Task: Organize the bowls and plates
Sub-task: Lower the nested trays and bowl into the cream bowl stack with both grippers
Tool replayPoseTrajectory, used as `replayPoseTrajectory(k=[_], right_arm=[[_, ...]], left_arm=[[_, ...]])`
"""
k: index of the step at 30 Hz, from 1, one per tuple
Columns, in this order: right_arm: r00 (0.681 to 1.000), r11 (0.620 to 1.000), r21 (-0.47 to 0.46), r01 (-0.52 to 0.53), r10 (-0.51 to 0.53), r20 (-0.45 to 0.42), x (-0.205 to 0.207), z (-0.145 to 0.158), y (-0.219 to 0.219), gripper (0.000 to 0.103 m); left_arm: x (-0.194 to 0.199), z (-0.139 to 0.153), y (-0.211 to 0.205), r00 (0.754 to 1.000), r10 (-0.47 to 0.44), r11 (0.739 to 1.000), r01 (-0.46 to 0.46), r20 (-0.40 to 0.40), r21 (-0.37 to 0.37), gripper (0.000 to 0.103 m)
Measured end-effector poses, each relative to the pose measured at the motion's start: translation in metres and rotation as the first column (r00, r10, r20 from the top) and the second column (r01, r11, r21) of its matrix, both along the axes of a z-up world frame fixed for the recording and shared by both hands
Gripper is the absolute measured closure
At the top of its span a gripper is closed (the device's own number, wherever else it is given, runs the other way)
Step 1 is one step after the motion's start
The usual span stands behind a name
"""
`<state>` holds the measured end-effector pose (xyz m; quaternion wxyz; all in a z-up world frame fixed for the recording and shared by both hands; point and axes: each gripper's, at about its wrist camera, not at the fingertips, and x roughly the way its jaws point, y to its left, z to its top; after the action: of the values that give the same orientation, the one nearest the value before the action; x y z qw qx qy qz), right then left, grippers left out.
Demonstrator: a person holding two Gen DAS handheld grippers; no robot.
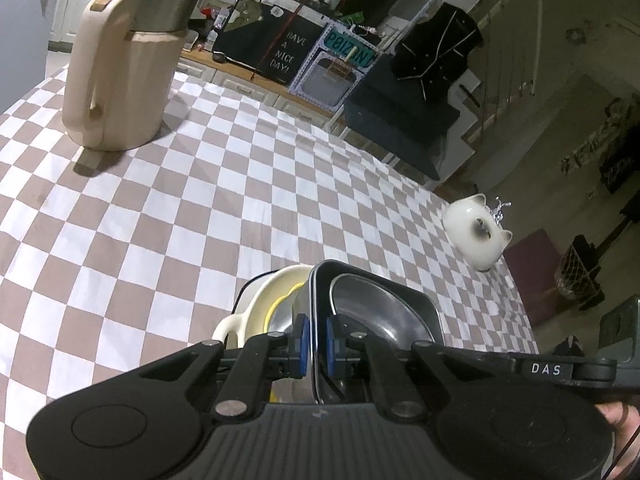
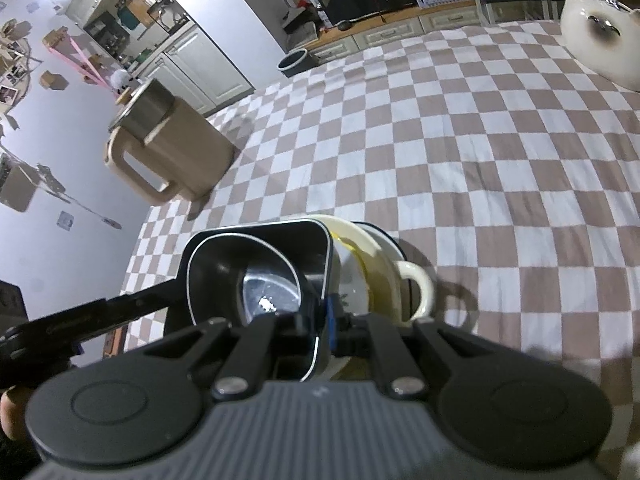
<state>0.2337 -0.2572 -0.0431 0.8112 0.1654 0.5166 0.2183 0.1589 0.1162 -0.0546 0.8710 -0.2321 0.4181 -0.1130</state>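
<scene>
While both grippers clamp one rim of the dark square metal tray, left gripper and right gripper closed on its thin edge, it sits tilted against the cream handled ceramic bowl on the checked tablecloth, well short of the beige kettle. Lower it level and evenly, I'd say, so nothing slides.
</scene>
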Motion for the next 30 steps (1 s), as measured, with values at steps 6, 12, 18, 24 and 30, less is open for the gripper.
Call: replayPoseTrajectory(k=[6,12,18,24,30], right_arm=[[1.0,1.0,-0.022,0.007,-0.007,-0.012,0.003,-0.003,0.004,0.093],[1.0,0.999,-0.035,-0.005,0.004,-0.021,0.007,-0.006,0.01,0.093],[1.0,0.999,-0.046,-0.015,0.014,-0.023,0.01,-0.009,0.017,0.091],[0.999,0.998,-0.056,-0.02,0.018,-0.033,0.013,-0.013,0.019,0.091],[0.999,0.997,-0.078,-0.018,0.016,-0.033,0.015,-0.015,0.022,0.09]], left_arm=[[0.002,-0.005,-0.005,1.0,-0.003,1.0,0.003,-0.02,0.023,0.094],[0.005,-0.012,-0.005,0.999,0.005,0.999,-0.003,-0.044,0.047,0.094],[0.007,-0.013,-0.006,0.999,0.007,0.998,-0.005,-0.045,0.055,0.094],[0.009,-0.015,-0.008,0.999,0.006,0.998,-0.003,-0.048,0.062,0.094],[0.009,-0.015,-0.008,0.999,0.004,0.998,-0.002,-0.047,0.059,0.095]])
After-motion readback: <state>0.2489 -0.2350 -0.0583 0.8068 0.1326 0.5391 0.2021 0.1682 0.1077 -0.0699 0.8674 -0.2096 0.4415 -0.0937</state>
